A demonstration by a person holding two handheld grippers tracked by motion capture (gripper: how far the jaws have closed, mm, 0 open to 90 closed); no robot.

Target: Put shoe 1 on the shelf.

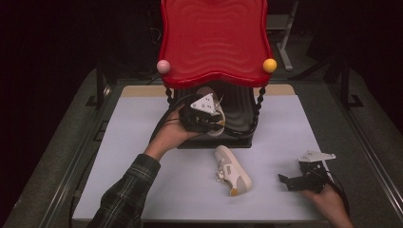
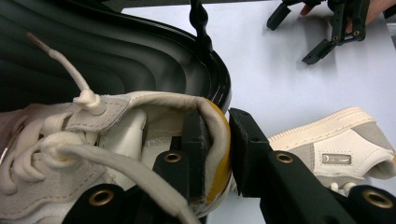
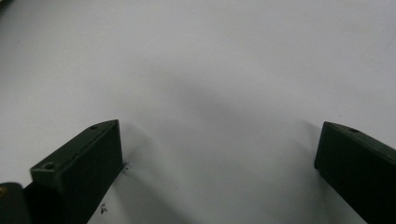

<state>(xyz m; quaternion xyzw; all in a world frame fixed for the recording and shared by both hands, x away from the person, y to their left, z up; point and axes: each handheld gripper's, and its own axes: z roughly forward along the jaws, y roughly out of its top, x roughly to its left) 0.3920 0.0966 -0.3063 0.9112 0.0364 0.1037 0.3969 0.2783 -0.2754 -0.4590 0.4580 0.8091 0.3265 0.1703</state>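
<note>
Left tongs (image 2: 217, 154) clamped on heel collar of cream sneaker (image 2: 93, 140) above black shelf tier (image 2: 140, 51); right tongs (image 3: 219, 172) apart on bench; second sneaker (image 1: 232, 170) lies at 5 o'clock, nearer the right tongs, toe toward 5 o'clock

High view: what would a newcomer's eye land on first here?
The red wavy shelf top at the far middle of the table, with a pink ball and a yellow ball at its front corners. Under it, the left gripper clamps a white shoe's heel at the black lower shelf. A second shoe lies on the white table, near the open right gripper.
</note>
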